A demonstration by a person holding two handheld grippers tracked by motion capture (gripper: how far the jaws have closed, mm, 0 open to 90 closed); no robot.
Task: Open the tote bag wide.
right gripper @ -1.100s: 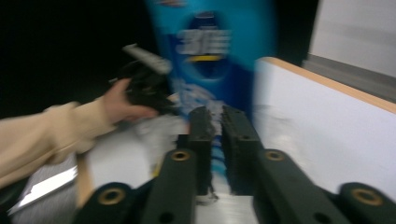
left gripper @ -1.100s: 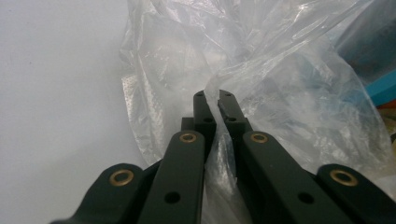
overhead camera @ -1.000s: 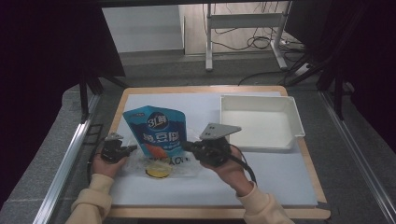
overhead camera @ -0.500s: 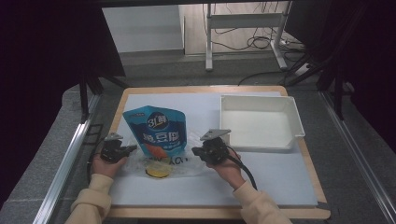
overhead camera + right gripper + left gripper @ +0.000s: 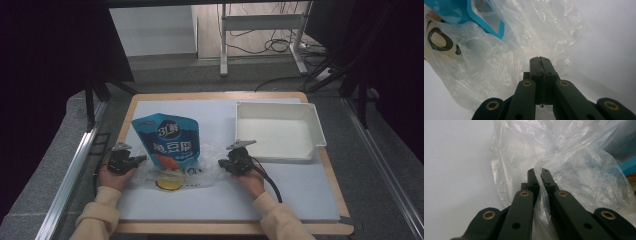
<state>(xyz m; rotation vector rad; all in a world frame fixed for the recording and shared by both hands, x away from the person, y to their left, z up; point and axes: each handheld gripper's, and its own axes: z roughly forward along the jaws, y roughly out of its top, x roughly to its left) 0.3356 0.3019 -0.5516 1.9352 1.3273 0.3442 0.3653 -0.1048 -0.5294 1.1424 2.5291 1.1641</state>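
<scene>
A clear plastic bag [image 5: 175,172] lies on the white bench [image 5: 280,200], with a blue snack pouch [image 5: 169,140] standing partly inside it. The left tongs [image 5: 538,170] are almost shut, nipping a fold of the bag at its left edge. The right tongs [image 5: 540,59] are pressed tight on the thin plastic at the bag's right edge. The bag is very thin. If both hands pull apart too hard, it could rip, or slip out of the left tongs. The pouch might then tip over. The white tray [image 5: 280,131] sits nearby, empty.
</scene>
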